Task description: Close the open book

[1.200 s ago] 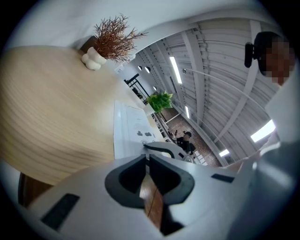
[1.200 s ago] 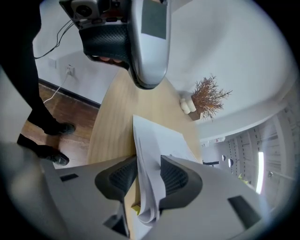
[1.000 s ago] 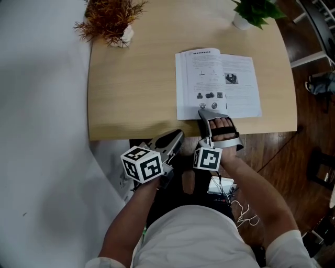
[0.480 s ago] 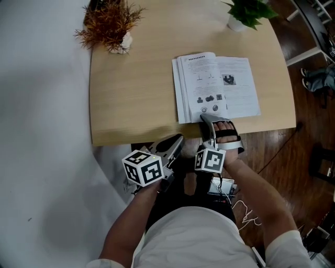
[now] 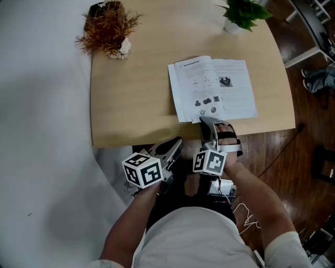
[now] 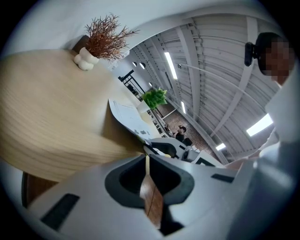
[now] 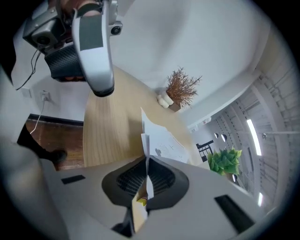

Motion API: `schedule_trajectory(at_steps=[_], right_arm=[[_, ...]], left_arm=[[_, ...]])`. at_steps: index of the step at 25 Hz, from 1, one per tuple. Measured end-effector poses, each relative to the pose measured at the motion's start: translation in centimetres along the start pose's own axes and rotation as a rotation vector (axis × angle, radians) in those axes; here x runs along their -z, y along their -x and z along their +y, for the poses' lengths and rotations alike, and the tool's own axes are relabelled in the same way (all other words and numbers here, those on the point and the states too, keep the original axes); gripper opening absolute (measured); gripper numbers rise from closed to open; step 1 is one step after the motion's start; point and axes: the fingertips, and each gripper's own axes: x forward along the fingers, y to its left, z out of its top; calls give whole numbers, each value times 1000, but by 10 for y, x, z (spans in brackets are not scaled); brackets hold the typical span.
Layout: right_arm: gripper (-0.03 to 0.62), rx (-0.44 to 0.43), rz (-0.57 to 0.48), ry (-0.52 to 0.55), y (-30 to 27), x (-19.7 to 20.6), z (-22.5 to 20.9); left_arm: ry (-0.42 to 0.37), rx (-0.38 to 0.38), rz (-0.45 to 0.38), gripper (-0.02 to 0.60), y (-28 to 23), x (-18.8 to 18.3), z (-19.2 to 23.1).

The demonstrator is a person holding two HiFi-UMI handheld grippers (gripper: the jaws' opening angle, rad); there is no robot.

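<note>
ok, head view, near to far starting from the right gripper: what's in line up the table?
right gripper, jaws closing with a page edge pinched between them → open book → green potted plant

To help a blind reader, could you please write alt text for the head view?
The right tongs are closing on the near edge of an open book on a wooden table. The left tongs hang shut by the table's edge; a brown plant and a green plant stand at the far side.

Open book [image 5: 212,89], left pages lifted
</note>
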Motion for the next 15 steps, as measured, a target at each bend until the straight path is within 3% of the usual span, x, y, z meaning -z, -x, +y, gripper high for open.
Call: schedule_trajectory(at_steps=[15], right_arm=[[11,-11,-89,-182,21,10,-27]], left_arm=[[-2,-21,-99,0,-27,-27,-24]])
